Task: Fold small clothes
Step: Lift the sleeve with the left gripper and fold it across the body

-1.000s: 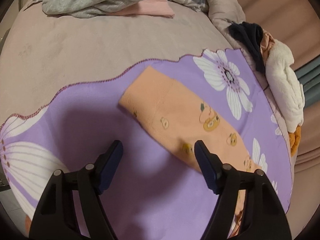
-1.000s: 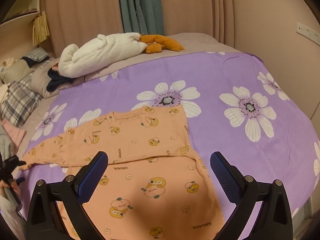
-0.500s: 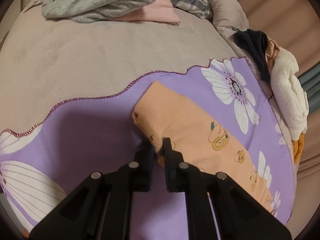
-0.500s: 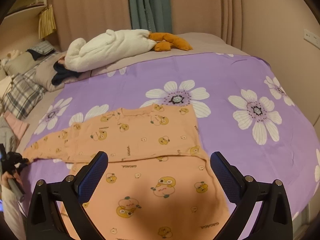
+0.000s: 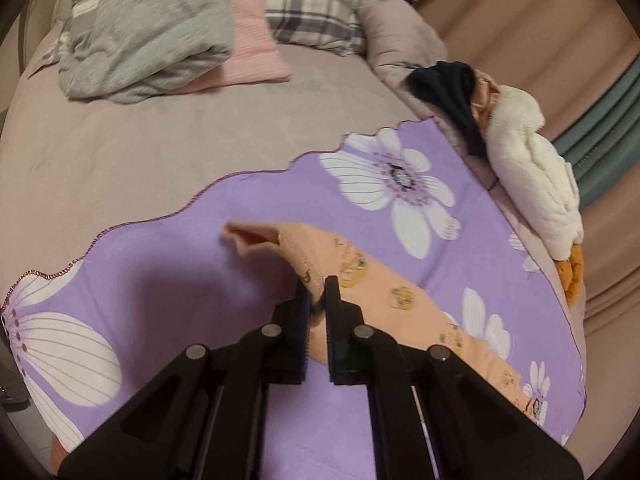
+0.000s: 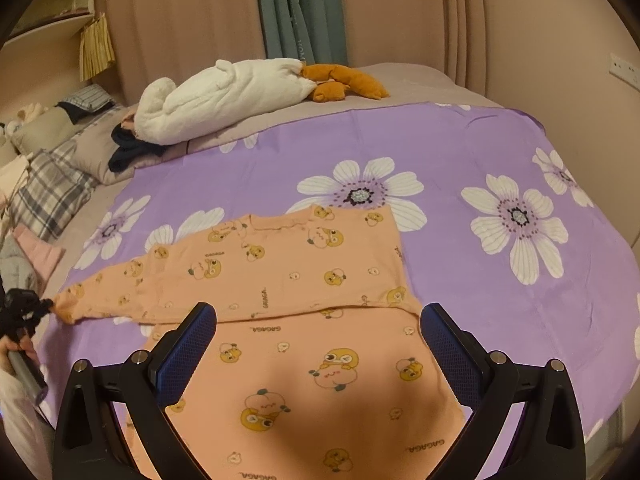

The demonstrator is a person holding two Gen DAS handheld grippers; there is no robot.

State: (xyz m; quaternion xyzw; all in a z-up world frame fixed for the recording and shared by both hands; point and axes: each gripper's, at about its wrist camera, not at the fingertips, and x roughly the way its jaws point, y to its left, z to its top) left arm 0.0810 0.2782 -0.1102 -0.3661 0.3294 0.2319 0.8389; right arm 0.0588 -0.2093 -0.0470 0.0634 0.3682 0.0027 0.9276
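The orange top (image 6: 304, 264) bears "GAGAGA." printed repeatedly (some upside down); the curtain's lettering is unreadable.

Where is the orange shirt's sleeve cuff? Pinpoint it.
Left wrist view, centre: the orange printed shirt's cuff is pinched in the left tool, lifted over the purple flowered sheet.

Matt cotton top (image 6: 304, 264), fleecy plush (image 6: 224, 92)

A bedroom: bed (image 6: 460, 152), plaid pillow (image 5: 312, 4), curtains (image 6: 300, 8).
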